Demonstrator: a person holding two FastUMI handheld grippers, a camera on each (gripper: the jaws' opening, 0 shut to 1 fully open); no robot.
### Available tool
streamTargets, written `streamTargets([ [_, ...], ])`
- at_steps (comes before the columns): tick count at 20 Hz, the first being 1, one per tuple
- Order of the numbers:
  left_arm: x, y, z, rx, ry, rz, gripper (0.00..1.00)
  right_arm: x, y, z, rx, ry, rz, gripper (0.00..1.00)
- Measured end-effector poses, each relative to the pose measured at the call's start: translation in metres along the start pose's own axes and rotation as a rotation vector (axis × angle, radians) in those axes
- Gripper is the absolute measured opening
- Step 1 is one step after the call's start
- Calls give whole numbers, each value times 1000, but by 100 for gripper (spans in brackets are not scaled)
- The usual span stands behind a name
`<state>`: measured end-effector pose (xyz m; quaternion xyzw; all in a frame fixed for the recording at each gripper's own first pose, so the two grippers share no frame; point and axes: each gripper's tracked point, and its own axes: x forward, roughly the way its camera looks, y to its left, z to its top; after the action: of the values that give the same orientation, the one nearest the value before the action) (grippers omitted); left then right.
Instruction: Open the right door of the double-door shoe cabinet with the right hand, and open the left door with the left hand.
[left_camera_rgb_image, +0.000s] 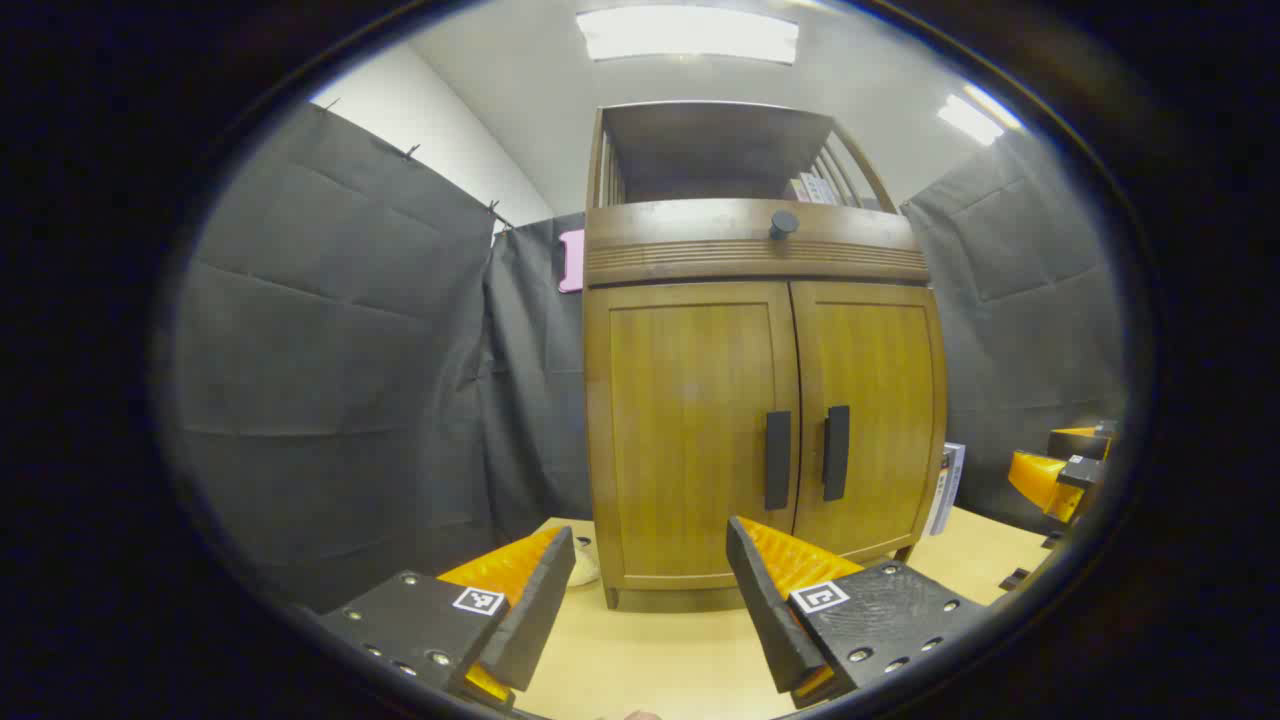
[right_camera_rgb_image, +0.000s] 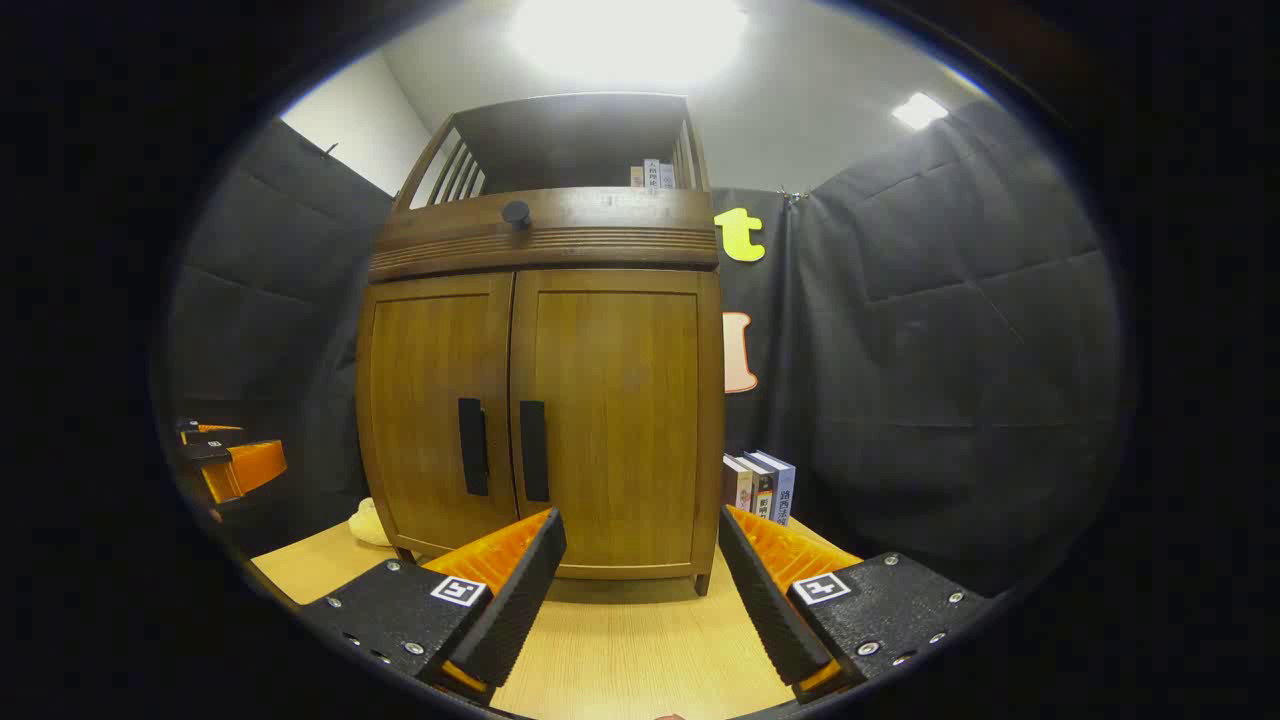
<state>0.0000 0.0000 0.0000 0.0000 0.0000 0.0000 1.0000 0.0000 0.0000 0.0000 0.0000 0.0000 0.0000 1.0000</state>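
So nothing is done yet: both doors of the shoe cabinet (left_camera_rgb_image: 760, 400) on the table (left_camera_rgb_image: 650, 650) are closed; left gripper (left_camera_rgb_image: 650, 590) and right gripper (right_camera_rgb_image: 640, 580) gape wide, empty, short of the handles

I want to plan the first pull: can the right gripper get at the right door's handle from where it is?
Probably yes. The right gripper is open, and nothing stands on the table between it and the right door handle; the books sit off beside the cabinet.

No legible text; book spines (right_camera_rgb_image: 760, 485) beside cabinet (right_camera_rgb_image: 600, 420) too small to read.
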Motion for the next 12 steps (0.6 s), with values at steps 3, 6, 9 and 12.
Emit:
streamTargets([
  [3,-5,-3,4,7,-11,-3,94,-2,-2,0,2,-2,-1,95],
  [6,-9,-5,6,16,-18,-6,88,-3,-4,-1,4,-1,-6,95],
  [9,-10,-5,8,16,-17,-5,88,-4,-4,-1,8,2,-6,95],
  [12,-11,-6,8,18,-20,-4,87,-4,-4,-3,10,3,-3,95],
])
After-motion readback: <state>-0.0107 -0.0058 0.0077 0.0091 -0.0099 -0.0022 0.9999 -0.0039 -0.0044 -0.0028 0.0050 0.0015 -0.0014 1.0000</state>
